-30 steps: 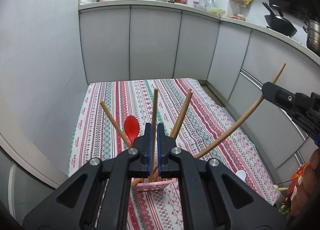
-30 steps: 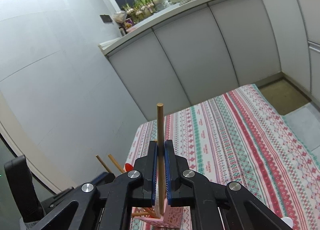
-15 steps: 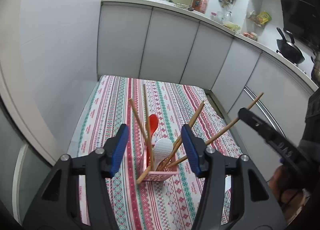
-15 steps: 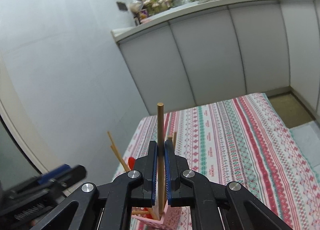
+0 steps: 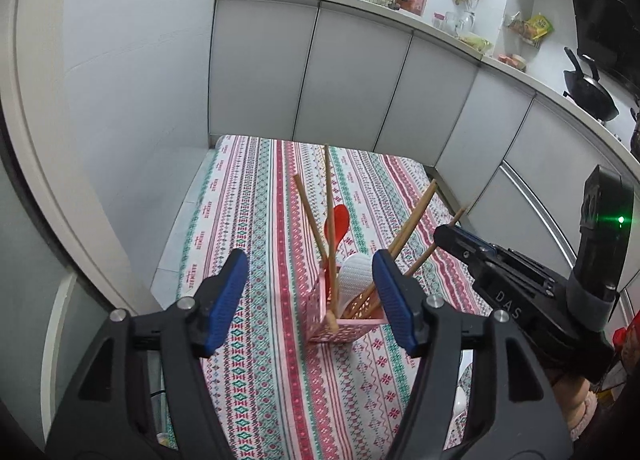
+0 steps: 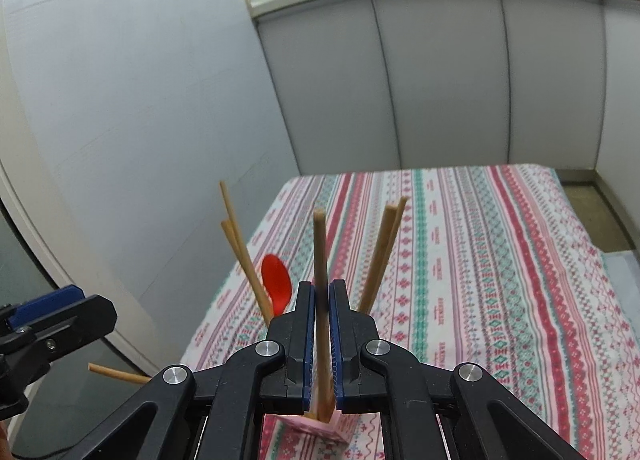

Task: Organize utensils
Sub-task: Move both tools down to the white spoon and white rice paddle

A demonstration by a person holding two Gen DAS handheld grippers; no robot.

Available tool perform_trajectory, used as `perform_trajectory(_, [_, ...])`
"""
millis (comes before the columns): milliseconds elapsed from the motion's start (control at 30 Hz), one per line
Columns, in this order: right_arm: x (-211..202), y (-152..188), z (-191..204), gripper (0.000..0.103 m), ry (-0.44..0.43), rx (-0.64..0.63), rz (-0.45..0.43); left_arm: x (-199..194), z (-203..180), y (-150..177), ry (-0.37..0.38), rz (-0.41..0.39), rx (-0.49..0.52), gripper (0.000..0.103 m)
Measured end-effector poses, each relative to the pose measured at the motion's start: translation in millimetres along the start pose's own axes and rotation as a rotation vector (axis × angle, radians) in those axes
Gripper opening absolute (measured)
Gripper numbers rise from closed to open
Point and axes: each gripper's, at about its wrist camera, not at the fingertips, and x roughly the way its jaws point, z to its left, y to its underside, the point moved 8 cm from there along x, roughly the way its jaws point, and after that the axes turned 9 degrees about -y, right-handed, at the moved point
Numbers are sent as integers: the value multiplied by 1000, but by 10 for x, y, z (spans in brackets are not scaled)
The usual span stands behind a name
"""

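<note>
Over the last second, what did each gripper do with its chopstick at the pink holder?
The left gripper let go of its wooden chopstick, which now stands in the pink slotted utensil holder; its jaws are opening and it has backed off. The right gripper stayed clamped on its wooden chopstick and carried it down toward the holder. The red spoon and white spoon stayed put.

White letters "DAS" stand on the right tongs (image 5: pixel 448 238); tablecloth (image 5: pixel 256 244) print unreadable.
</note>
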Motion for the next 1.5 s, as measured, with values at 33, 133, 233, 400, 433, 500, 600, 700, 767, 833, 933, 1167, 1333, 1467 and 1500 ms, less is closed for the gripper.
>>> perform_trajectory(33, [-4, 4, -3, 9, -3, 3, 5, 3, 15, 0, -2, 3, 2, 67])
perform_trajectory(133, [-71, -6, -37, 32, -11, 27, 3, 10, 43, 29, -7, 12, 7, 69])
perform_trajectory(233, [-204, -39, -99, 37, -12, 46, -3, 6, 58, 65, -12, 20, 19, 73])
perform_trajectory(400, [-497, -35, -319, 44, 7, 97, 6, -1, 53, 155, -12, 46, 45, 75])
perform_trajectory(433, [-555, -21, -375, 48, 12, 110, 10, 1, 42, 164, -11, 51, 49, 77])
perform_trajectory(500, [-658, 22, -483, 51, 31, 125, 23, 0, 27, 224, -10, 65, 65, 79])
perform_trajectory(600, [-792, 129, -693, 59, 84, 151, 59, 3, -7, 313, -9, 91, 92, 80])
perform_trajectory(700, [-903, 281, -914, 65, 138, 187, 103, 30, -80, 425, -1, 126, 125, 81])
perform_trajectory(767, [-958, 393, -1066, 68, 174, 214, 140, 51, -141, 489, 7, 148, 149, 81])
perform_trajectory(833, [-988, 517, -1207, 71, 204, 244, 181, 75, -224, 569, 18, 171, 176, 81])
perform_trajectory(933, [-1024, 696, -1385, 72, 230, 290, 235, 99, -365, 698, 35, 202, 218, 81])
perform_trajectory(1167, [-1105, 1164, -1772, 76, 310, 359, 400, 197, -811, 1106, 88, 304, 336, 81])
perform_trajectory(1333, [-1174, 1524, -1990, 76, 359, 378, 535, 355, -1136, 1461, 99, 394, 429, 81])
perform_trajectory(1467, [-1255, 1696, -2120, 76, 374, 388, 588, 477, -1370, 1728, 108, 460, 490, 81])
perform_trajectory(1500, [-1276, 1718, -2142, 76, 379, 386, 594, 487, -1419, 1767, 111, 472, 500, 81])
